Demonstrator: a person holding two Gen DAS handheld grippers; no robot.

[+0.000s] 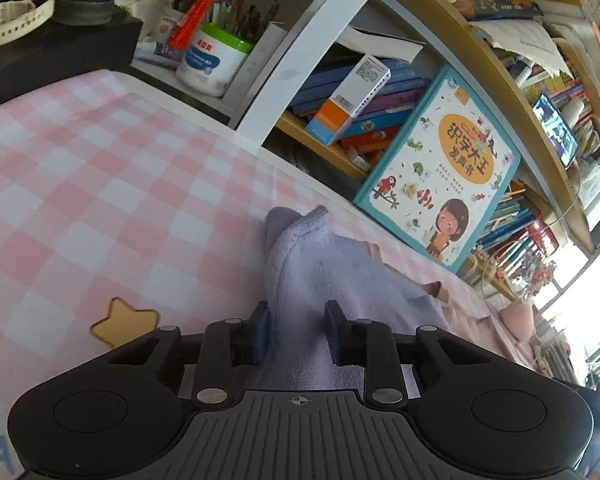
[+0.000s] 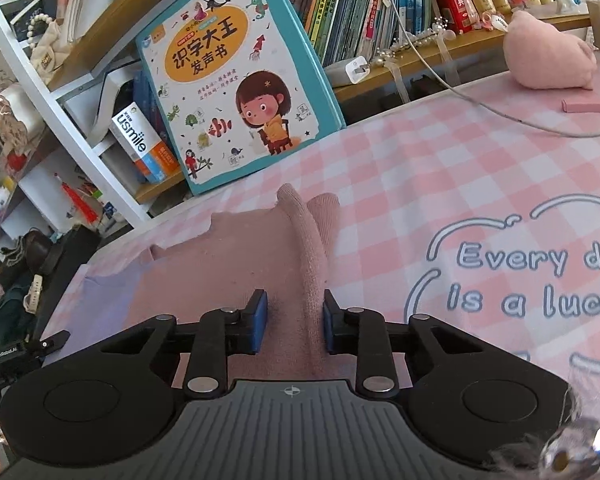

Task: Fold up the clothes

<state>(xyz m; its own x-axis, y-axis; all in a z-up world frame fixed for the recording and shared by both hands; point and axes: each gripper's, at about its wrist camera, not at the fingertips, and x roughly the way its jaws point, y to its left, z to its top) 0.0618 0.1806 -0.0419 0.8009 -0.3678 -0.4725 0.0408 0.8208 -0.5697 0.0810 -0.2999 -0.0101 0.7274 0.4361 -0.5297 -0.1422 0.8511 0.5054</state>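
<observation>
A small soft cloth lies on the pink-checked table cover [image 1: 80, 184]. In the left wrist view the cloth shows lavender [image 1: 320, 264], with pink edges [image 1: 434, 289] peeking out at its right. My left gripper [image 1: 296, 312] is shut on a raised fold of the lavender part, which fills the gap between the blue pads. In the right wrist view the same cloth shows pink [image 2: 220, 264], with lavender [image 2: 108, 292] at its left edge. My right gripper [image 2: 295, 300] is shut on a pink ridge of cloth [image 2: 312, 248] that stands up and runs away from the fingers.
A large picture book [image 2: 236, 76] leans on the bookshelf just behind the cloth. A pink plush [image 2: 548, 56] and a white cable [image 2: 520, 120] lie at the far right. A white tub of pens [image 1: 212, 60] and a black box [image 1: 52, 52] stand at the far left.
</observation>
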